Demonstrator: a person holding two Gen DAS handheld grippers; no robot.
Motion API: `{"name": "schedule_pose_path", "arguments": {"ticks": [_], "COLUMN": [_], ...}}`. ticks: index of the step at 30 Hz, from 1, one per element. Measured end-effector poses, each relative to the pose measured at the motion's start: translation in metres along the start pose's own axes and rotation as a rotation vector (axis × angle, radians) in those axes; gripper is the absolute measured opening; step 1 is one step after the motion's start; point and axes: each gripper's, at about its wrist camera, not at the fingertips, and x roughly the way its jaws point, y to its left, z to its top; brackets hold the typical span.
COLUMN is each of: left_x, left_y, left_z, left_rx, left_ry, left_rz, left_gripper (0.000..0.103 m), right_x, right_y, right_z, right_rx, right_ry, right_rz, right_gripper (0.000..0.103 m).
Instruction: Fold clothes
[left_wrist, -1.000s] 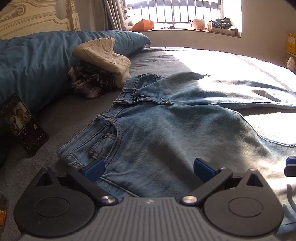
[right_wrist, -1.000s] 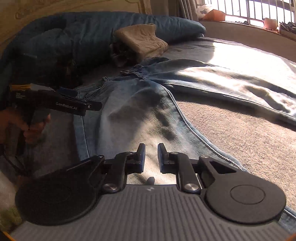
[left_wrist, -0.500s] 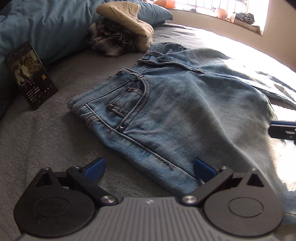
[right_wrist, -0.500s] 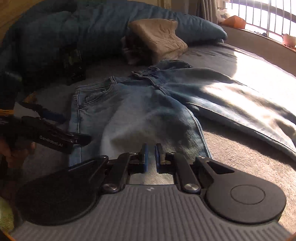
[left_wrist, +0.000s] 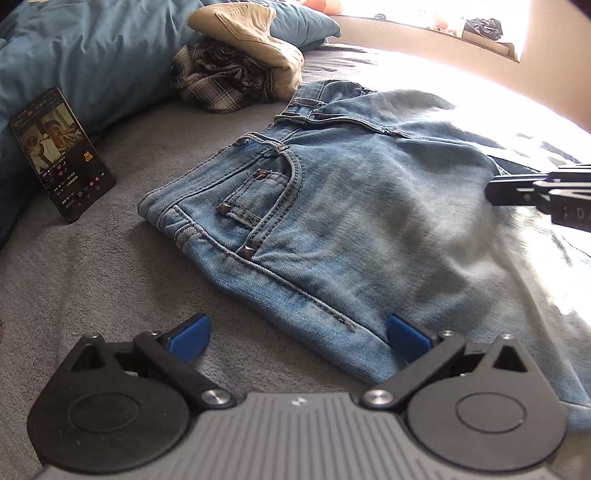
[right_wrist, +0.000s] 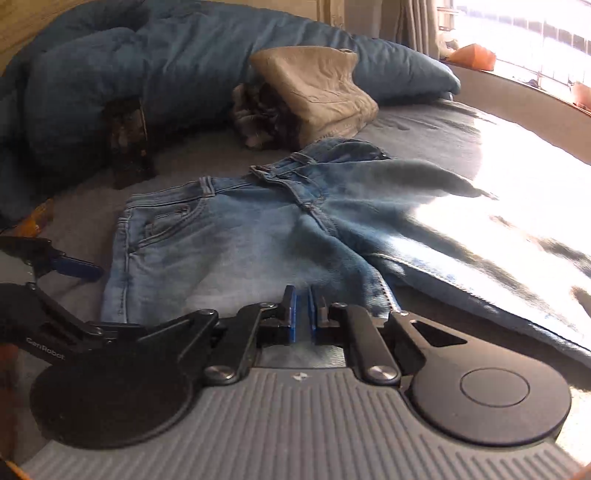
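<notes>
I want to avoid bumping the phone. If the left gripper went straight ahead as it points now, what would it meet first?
Most likely the jeans: their near side seam lies between the open left gripper fingers. The phone stands well off to the left, out of that line.

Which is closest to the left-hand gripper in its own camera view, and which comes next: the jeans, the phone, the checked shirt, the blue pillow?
From the left gripper:
1. Jeans, directly ahead, their near edge between its open fingers.
2. Phone, off to the left, propped upright.
3. Checked shirt, farther back, under tan folded clothing.
4. Blue pillow, farthest, behind that pile.
</notes>
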Motion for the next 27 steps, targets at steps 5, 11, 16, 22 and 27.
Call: {"name": "schedule_pose_path", "arguments": {"ticks": [5, 11, 16, 22, 27], "left_x": [-0.001, -0.001, -0.003, -0.003, -0.004], "left_y": [0.001, 0.0, 0.001, 0.003, 0.004], "left_z": [-0.001, 0.0, -0.002, -0.002, -0.003], "left_rx": [0.001, -0.005, -0.001, -0.009, -0.015], "left_ry": [-0.008, -0.007, -0.011, -0.008, -0.006], "left_rz": [0.0, 0.009, 0.008, 0.007, 0.009], "left_gripper": [0.103, 0.103, 0.103, 0.103, 0.103], "right_x": [0.015, 0.022, 0.027, 0.002, 0.013], "right_y": [-0.001, -0.002, -0.002, -0.002, 0.024], "right_z": [0.0, -0.001, -0.002, 0.011, -0.002], "right_rx": [0.027, 0.073, 0.111, 0.15, 0.059], "right_ry": [0.016, 0.026, 0.035, -0.035, 0.041], "right_rz": [0.004, 0.029, 0.049, 0.104, 0.157], "right_gripper": [0.006, 0.008, 0.003, 0.005, 0.003]}}
